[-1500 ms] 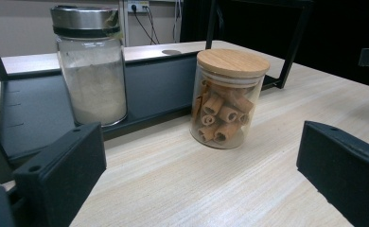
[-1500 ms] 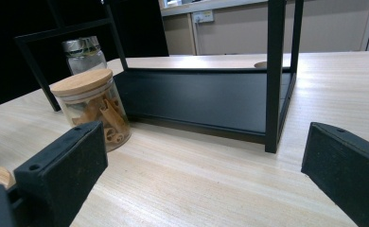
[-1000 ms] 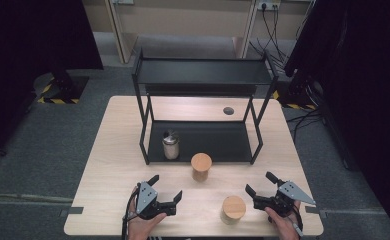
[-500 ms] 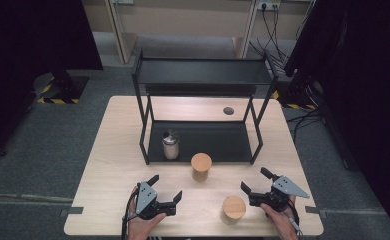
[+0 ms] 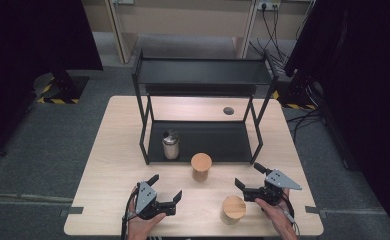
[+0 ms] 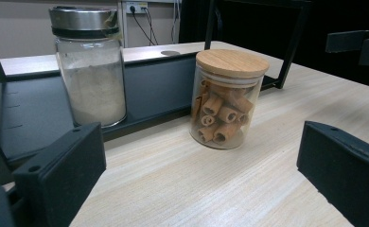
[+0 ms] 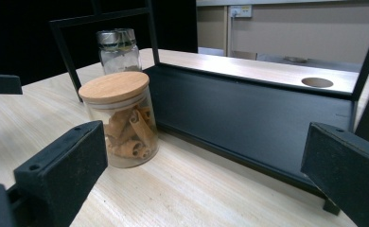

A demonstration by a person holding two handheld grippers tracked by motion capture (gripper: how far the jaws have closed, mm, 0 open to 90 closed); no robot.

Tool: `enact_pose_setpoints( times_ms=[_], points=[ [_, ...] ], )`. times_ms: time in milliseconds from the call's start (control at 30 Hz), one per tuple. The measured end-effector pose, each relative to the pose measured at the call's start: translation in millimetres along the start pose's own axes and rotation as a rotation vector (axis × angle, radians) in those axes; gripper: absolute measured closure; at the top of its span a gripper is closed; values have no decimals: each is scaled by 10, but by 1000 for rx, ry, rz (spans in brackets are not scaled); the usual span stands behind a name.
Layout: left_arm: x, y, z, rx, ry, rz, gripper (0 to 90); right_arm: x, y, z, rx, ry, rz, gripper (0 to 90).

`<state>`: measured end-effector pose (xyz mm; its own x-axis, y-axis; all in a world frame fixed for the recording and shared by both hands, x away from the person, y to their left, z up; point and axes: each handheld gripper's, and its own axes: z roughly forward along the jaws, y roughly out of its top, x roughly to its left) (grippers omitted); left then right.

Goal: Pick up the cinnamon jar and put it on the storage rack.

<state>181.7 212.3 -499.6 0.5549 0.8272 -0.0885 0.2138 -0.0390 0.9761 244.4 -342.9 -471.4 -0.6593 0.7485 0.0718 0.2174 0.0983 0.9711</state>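
Wood-lidded jar [image 5: 232, 209] upright near tabletop's front edge, just left of right gripper [image 5: 248, 182], jaws wide, empty; left gripper [image 5: 166, 187] open, empty, farther off

Both hands cut off by the high view's bottom edge at 6 o'clock. Near jar [image 5: 232, 209]: wooden lid hides its contents. Metal-lidded jar [image 6: 89, 66]: top clipped by the left gripper view's upper edge. Rack [image 7: 249, 106]: upper shelf runs out of frame at 12 o'clock in both gripper views.
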Motion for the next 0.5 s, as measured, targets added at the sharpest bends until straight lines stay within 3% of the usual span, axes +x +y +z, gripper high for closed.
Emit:
enact_pose_setpoints(
  times_ms=[500],
  points=[
    [5, -1, -1, 1, 1, -3, 10, -20, 191, 241, 34, 64, -44, 14]
  ],
)
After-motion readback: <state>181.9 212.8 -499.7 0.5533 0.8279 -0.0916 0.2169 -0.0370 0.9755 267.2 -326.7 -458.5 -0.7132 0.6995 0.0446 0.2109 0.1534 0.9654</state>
